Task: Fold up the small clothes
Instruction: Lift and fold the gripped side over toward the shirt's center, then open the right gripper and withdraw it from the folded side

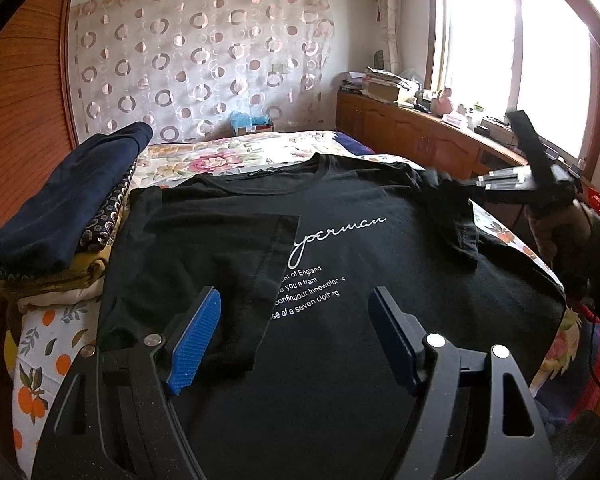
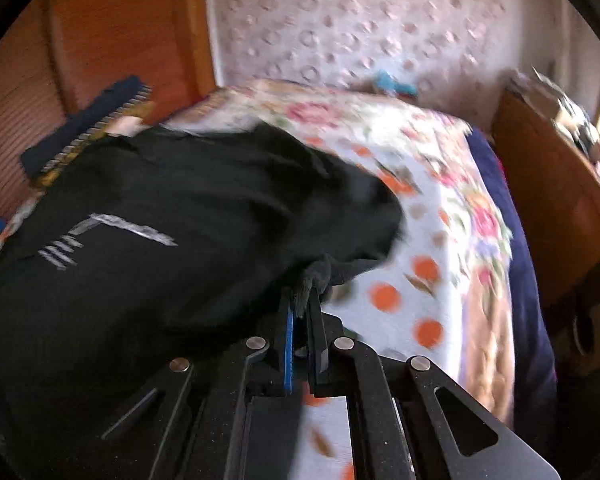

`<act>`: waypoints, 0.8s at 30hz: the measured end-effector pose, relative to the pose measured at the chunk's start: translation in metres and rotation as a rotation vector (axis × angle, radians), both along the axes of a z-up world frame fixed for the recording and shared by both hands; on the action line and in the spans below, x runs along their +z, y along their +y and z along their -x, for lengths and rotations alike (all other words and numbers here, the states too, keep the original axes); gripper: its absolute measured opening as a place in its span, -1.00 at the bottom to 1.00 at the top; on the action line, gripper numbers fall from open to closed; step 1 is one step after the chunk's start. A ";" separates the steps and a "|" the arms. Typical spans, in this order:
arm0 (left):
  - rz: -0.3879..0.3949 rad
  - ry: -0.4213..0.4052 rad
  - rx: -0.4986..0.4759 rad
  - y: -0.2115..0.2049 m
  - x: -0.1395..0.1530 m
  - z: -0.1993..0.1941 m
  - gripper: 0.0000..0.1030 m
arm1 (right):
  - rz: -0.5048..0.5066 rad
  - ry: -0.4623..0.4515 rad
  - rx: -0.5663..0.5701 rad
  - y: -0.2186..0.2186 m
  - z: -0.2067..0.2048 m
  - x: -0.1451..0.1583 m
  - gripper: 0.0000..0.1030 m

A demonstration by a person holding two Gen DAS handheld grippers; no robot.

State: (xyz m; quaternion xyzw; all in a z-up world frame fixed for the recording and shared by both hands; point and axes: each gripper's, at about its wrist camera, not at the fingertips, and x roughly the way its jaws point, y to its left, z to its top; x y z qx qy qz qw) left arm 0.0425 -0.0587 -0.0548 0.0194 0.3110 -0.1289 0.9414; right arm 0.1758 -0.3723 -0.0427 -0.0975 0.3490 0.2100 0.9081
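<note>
Black T-shirt spread on floral bed, one sleeve folded inward. Left gripper: jaws wide apart, holding nothing, above shirt. Right gripper: jaws clamped on other sleeve's bunched cloth. No containers visible.

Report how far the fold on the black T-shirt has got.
Done: the black T-shirt has its left sleeve folded across the chest. In hand: the right claw is shut on the other sleeve. Left: the bottom fold. The left claw is open.
</note>
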 end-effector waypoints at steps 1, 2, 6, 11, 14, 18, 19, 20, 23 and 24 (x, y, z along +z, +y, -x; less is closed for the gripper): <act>0.000 0.000 0.000 0.000 0.000 0.000 0.49 | -0.009 -0.021 0.025 0.010 0.003 0.008 -0.91; 0.000 -0.002 -0.001 0.000 0.000 0.000 0.49 | -0.015 -0.038 0.051 0.020 0.006 0.016 -0.91; 0.001 -0.003 0.001 0.002 -0.001 0.000 0.50 | -0.020 -0.077 0.146 0.065 0.008 0.036 -0.91; 0.007 -0.004 0.012 0.008 0.000 0.001 0.49 | -0.023 -0.052 0.180 0.104 -0.002 0.037 -0.68; 0.015 -0.007 0.018 0.011 0.001 0.002 0.49 | -0.003 -0.068 0.175 0.107 -0.004 0.037 -0.18; 0.023 -0.005 0.019 0.013 0.000 0.000 0.50 | 0.006 -0.084 0.133 0.090 0.004 0.039 -0.18; 0.022 -0.005 0.018 0.013 -0.001 0.000 0.49 | 0.014 -0.085 0.118 0.089 0.008 0.038 -0.18; 0.021 -0.006 0.016 0.012 -0.001 0.000 0.50 | 0.020 -0.086 0.105 0.089 0.016 0.037 -0.18; 0.023 -0.007 0.012 0.012 0.000 0.001 0.49 | 0.028 -0.062 0.080 0.086 0.030 0.025 -0.18; 0.022 -0.008 0.012 0.012 0.000 0.000 0.49 | 0.034 -0.051 0.077 0.085 0.038 0.020 -0.18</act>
